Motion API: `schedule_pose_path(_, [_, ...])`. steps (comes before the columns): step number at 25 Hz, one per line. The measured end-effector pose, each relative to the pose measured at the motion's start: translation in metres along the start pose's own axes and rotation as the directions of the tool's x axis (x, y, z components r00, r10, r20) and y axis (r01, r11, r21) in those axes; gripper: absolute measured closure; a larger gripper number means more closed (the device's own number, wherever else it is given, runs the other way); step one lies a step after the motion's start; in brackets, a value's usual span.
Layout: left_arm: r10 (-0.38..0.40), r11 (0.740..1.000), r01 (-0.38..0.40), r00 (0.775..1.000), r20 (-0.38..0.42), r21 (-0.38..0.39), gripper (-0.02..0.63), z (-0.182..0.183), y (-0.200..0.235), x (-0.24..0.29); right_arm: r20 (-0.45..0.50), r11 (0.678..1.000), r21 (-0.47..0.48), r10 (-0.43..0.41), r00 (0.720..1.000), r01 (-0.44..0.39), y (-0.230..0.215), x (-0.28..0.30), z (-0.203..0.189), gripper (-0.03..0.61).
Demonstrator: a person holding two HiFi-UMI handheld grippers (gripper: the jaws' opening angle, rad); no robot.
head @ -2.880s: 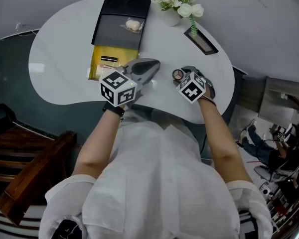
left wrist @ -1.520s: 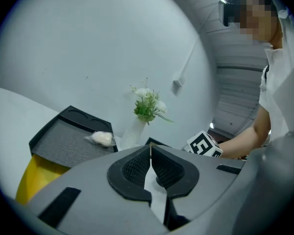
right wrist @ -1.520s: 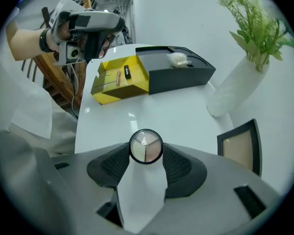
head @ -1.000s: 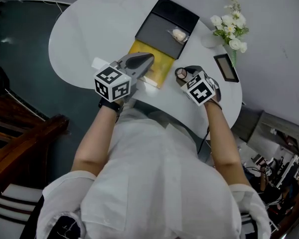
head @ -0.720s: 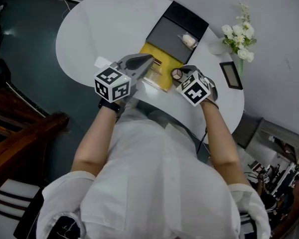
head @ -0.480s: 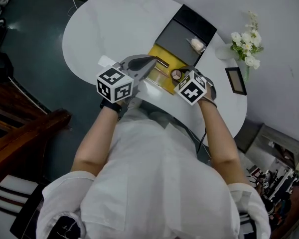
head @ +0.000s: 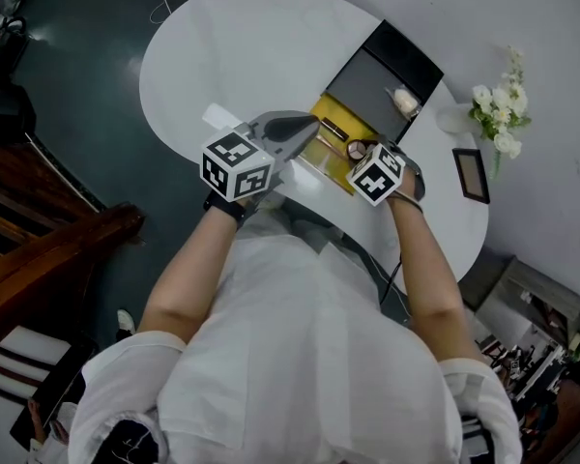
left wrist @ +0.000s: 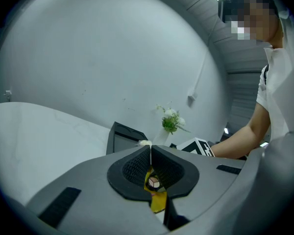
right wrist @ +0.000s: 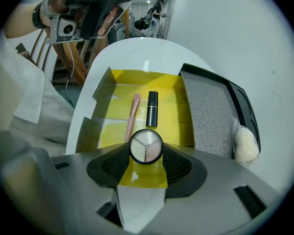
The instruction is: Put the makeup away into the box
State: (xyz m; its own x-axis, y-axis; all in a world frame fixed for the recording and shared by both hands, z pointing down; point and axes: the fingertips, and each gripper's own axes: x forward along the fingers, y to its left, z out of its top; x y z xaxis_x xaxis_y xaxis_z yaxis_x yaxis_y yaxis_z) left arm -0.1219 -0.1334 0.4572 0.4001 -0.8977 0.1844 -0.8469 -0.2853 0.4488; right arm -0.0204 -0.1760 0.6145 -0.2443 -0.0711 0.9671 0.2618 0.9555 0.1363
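Note:
My right gripper point(right wrist: 146, 150) is shut on a round three-shade compact point(right wrist: 146, 146) and holds it over the near end of the open yellow box point(right wrist: 169, 104). A pink brush point(right wrist: 133, 116) and a black lipstick point(right wrist: 152, 108) lie inside the box. In the head view the compact point(head: 356, 150) sits at the box's point(head: 331, 135) right edge. My left gripper point(head: 307, 125) hovers at the box's left side; its jaws point(left wrist: 150, 151) meet tip to tip with nothing between them.
A black tray with a grey lining point(right wrist: 211, 112) lies open just beyond the box, with a cream sponge puff point(right wrist: 246, 144) on it. A vase of white flowers point(head: 498, 124) and a small picture frame point(head: 472, 174) stand at the white table's point(head: 242, 46) right end.
The right gripper has carried the compact from the bare table right of the box to above the box's near end. The left gripper stays shut beside the box.

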Motion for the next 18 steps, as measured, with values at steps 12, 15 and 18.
schedule_pose_path(12, [-0.009,1.0,0.009,1.0,-0.016,0.0,0.591,0.0,0.006,0.002,-0.023,1.0,-0.03,0.003,1.0,-0.003,-0.002,0.013,0.002,0.367])
schedule_pose_path(15, [-0.016,1.0,0.016,1.0,-0.019,0.001,0.591,0.0,0.005,0.003,-0.021,0.999,-0.032,0.007,1.0,-0.007,-0.001,0.014,0.003,0.367])
schedule_pose_path(18, [-0.021,1.0,0.021,1.0,-0.022,0.003,0.591,0.0,0.004,0.004,-0.023,0.999,-0.031,0.006,1.0,-0.007,-0.001,0.014,0.003,0.367])
